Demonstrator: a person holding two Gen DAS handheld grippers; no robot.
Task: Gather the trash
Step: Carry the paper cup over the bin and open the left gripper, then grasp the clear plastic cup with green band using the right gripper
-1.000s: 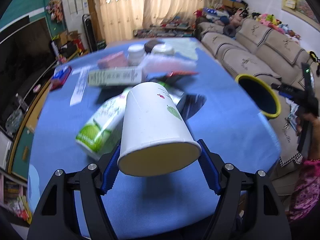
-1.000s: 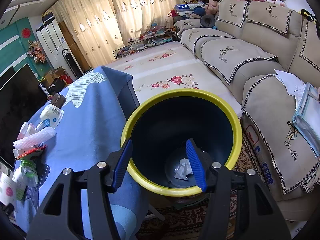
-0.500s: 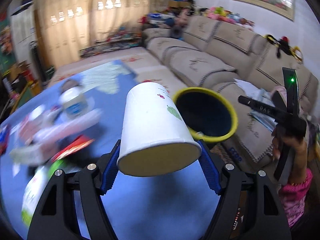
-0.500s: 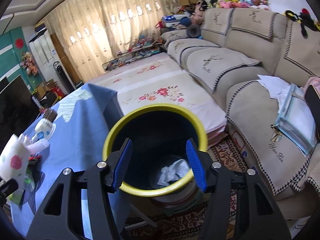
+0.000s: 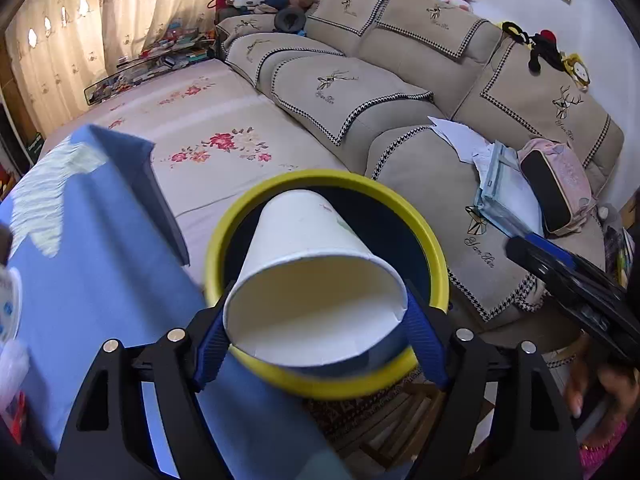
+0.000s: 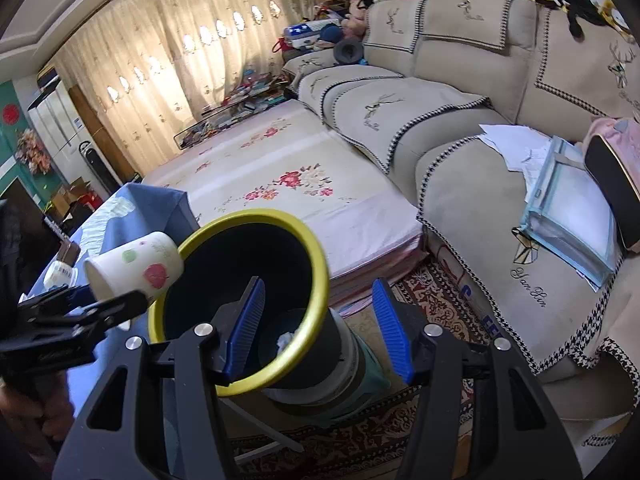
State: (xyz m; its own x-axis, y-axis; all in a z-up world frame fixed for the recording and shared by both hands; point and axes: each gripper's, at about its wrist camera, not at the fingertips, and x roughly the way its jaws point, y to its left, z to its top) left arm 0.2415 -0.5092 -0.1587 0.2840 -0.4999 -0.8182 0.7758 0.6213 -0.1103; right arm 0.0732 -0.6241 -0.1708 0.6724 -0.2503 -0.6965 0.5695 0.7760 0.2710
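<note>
A white paper cup (image 5: 312, 264) with leaf prints lies on its side between the blue pads of my left gripper (image 5: 318, 292), its open mouth toward the camera. The jaws are opening, but the pads still touch the cup's sides. The cup hangs just over the near rim of a black bin with a yellow rim (image 5: 224, 240). In the right wrist view the cup (image 6: 140, 268) and left gripper (image 6: 80, 312) sit at the left edge of the bin (image 6: 320, 264). My right gripper (image 6: 318, 284) stands open and empty, close to the bin. Crumpled white paper (image 6: 286, 340) lies inside.
The table with a blue cloth (image 5: 80, 260) borders the bin on the left, with bottles and wrappers at its far left. A beige sofa (image 5: 440, 160) with papers and a pink bag runs along the right. A patterned rug (image 6: 440, 312) lies under the bin.
My left gripper swung the cup from above the cluttered table to over the bin's mouth. The right gripper drifted right, so the bin now sits left of its fingers.
</note>
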